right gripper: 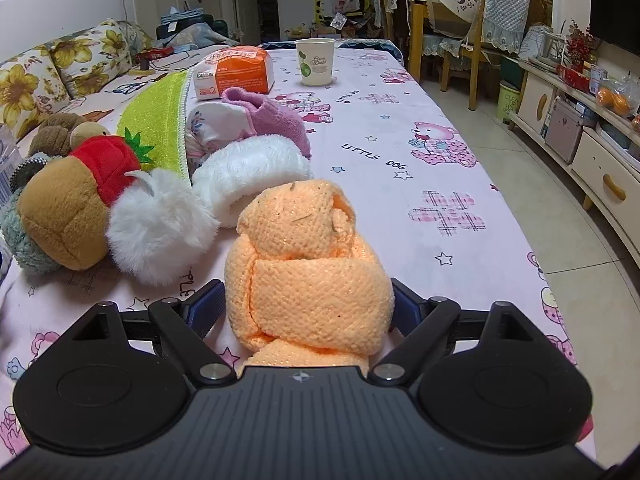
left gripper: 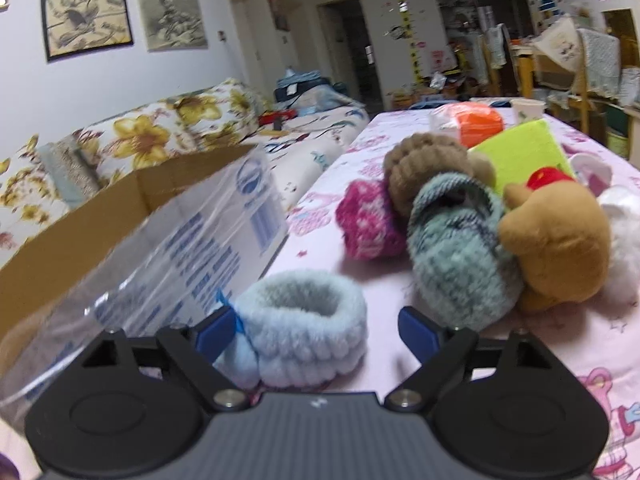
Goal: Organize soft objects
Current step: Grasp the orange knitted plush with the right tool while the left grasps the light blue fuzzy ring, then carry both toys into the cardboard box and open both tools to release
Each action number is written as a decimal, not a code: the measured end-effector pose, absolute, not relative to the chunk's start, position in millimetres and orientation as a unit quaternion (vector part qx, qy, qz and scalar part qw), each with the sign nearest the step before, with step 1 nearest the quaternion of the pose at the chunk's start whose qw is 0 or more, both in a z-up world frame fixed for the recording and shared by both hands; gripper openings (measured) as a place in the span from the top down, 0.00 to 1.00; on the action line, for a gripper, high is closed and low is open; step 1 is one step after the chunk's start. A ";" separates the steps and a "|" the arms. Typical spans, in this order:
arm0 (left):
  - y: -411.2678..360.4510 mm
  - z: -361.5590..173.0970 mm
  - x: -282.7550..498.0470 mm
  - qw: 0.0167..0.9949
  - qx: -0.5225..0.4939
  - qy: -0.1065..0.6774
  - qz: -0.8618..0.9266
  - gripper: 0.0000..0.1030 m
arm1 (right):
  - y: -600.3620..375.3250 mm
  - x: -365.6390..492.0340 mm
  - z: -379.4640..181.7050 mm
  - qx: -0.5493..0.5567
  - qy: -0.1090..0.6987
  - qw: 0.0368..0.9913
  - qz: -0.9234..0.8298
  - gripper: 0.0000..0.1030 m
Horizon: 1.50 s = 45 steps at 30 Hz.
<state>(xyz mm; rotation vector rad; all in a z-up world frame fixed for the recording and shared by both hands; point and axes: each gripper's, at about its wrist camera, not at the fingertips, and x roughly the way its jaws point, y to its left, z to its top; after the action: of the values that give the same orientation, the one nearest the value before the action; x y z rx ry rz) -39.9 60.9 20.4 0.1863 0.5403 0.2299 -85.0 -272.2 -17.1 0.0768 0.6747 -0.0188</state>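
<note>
Both wrist cameras look low and close along the table (right gripper: 400, 128) toward the far room, sharing the brown plush (left gripper: 560, 236) (right gripper: 60, 220) pile.

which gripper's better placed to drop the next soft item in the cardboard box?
Probably left. Its open left gripper straddles the light blue fuzzy band, right beside the cardboard box. The right gripper flanks the orange knit bundle, with no box in its view.

A home living room — floral sofa (left gripper: 132, 136), framed pictures (left gripper: 86, 22), cartoon-print tablecloth (right gripper: 400, 128), sideboard (right gripper: 592, 152).
</note>
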 end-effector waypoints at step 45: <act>106.9 77.6 -51.5 0.982 -0.006 0.178 0.069 0.70 | -248.5 -114.1 17.1 0.099 0.267 0.959 0.015 0.19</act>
<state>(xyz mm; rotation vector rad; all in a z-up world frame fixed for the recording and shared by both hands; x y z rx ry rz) -51.5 106.9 77.6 -0.0120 0.3578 0.1395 -114.1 -248.5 17.1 0.2005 0.5412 0.0311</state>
